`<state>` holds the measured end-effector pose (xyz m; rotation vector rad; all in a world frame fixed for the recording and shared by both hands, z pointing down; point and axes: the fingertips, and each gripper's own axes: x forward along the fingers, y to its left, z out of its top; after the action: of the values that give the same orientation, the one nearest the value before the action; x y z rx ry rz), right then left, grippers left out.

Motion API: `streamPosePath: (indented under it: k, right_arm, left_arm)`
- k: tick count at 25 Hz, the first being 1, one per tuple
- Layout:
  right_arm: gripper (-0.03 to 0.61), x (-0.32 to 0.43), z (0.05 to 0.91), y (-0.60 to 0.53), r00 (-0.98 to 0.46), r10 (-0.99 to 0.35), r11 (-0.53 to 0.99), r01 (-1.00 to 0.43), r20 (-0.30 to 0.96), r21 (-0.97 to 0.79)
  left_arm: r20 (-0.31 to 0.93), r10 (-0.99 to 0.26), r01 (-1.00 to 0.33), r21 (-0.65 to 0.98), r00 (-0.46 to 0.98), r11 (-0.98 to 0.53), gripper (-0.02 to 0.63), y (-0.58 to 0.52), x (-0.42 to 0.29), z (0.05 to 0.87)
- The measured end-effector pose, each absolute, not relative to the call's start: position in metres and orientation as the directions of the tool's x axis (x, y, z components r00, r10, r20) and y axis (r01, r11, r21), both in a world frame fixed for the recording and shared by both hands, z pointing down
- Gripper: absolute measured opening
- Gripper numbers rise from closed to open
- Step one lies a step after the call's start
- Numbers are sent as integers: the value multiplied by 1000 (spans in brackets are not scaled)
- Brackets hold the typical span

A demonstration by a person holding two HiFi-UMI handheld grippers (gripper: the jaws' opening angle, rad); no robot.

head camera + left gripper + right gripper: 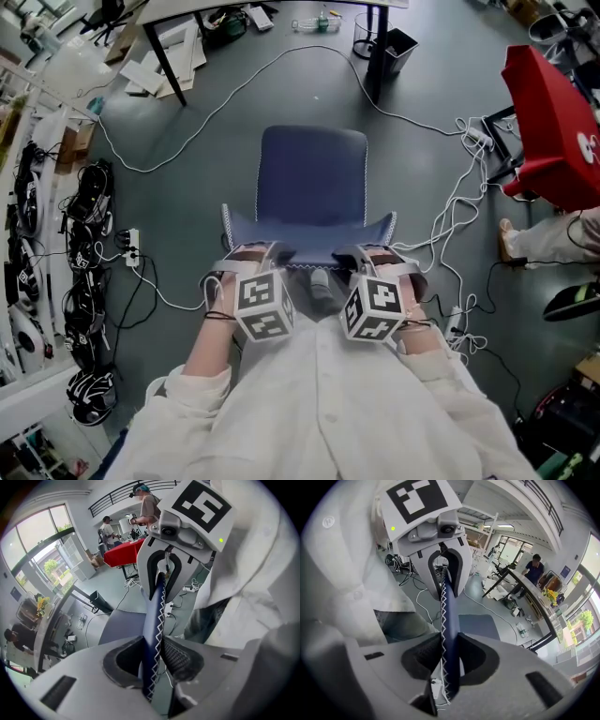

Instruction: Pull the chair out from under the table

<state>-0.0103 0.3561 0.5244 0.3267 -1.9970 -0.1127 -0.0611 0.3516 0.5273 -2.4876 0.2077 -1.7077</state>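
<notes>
- The left gripper [152, 654] is clamped tight on the top edge of the dark blue padded chair with white zigzag stitching [312, 178].
- The right gripper [449, 654] pinches the same edge, near the left one.
- The chair stands close to the person on the grey floor [216, 150], with its seat pointing away.
- The white-topped counter with dark legs [178, 11] is well apart from the chair, so the pull looks almost done.
- Next, I think: stop and let go gently.
- The chair's legs hide under its seat.
- The counter is cut off at the top of the head view.
</notes>
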Motion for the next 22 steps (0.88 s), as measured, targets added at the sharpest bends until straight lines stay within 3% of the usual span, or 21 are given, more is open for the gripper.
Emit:
streamPosePath:
  k: [17,20,22]
  right_arm:
    - [92,-9,527,365,-440,-209,971,-202,873,130]
    - [99,-7,524,365,-476,-211,966,-238,854,106]
    - [137,-11,517,366,-500,-211,965,-246,840,96]
  left_arm:
    - [911,-104,-74,-81,400,-994,115,362,-59,526]
    - [905,-106,-98,-71,412,-993,131,362,-56,525]
    - [900,-93,-107,-52,425,-993,168,366,-57,524]
